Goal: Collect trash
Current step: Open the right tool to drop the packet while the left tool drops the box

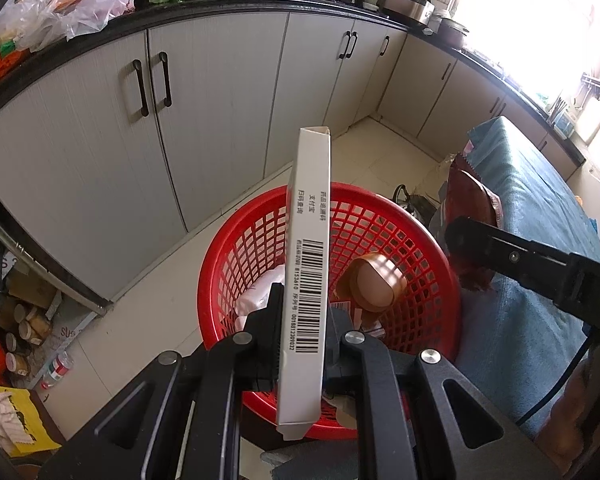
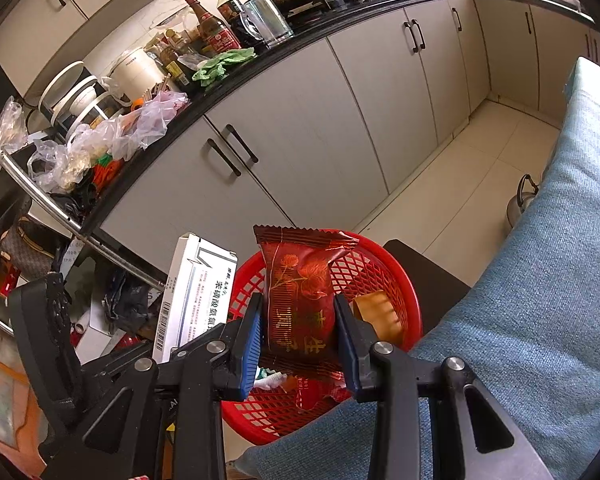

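Observation:
My left gripper [image 1: 305,316] is shut on a flat white box [image 1: 308,264] with a barcode, held upright over the red mesh basket [image 1: 428,280]. The same white box [image 2: 198,300] shows at the left of the right wrist view. My right gripper [image 2: 298,320] is shut on a dark red snack wrapper [image 2: 300,292], its blue pads pressing both sides, above the red basket [image 2: 400,280]. In the left wrist view the red wrapper [image 1: 476,204] hangs from the right gripper's black finger [image 1: 500,252] at the basket's right rim. Inside the basket lie a roll of brown tape [image 1: 374,284] and white scraps.
A surface under blue-green cloth [image 1: 532,240] borders the basket on the right. Grey cabinets [image 1: 220,100] under a cluttered black counter [image 1: 204,6] run behind. A metal kettle [image 2: 520,200] stands on the tiled floor. Jars and bags [image 1: 24,328] crowd the floor at the left.

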### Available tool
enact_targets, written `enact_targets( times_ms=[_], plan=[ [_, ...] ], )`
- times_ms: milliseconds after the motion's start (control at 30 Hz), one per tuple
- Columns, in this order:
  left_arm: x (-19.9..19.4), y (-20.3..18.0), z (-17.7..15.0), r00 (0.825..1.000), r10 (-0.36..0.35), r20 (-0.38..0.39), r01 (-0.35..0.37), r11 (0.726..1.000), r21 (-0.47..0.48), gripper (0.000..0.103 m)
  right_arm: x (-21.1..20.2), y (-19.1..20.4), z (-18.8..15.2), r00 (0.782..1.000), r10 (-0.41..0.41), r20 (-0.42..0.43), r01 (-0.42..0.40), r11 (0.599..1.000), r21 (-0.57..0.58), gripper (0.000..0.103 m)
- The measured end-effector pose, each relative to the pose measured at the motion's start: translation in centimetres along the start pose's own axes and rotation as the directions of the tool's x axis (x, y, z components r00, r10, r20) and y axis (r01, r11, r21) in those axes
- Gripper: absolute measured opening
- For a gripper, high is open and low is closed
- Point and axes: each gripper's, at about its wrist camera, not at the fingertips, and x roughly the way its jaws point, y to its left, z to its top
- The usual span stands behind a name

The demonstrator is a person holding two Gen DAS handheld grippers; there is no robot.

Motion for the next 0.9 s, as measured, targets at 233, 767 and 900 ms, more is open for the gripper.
enact_targets(
  times_ms=[233,767,900],
  plan=[
    [0.51,0.23,-0.18,1.000,0.001,-0.013,-0.001,1.000,-0.006,0.013,0.19,0.25,-0.11,1.000,0.001,-0.005,-0.001,1.000,-0.006,0.038],
    [0.87,0.12,-0.30,1.000,-0.001,-0.022,0.001,1.000,-0.004,0.013,0.45,0.45,-0.17,1.000,0.004,-0.013,-0.004,1.000,-0.023,0.038],
    [0.72,0.08,-0.37,1.000,-0.001,-0.014,0.001,1.000,-0.003,0.013,0.36,0.48,-0.19,1.000,0.004,-0.007,-0.004,1.000,-0.017,0.038]
  ],
)
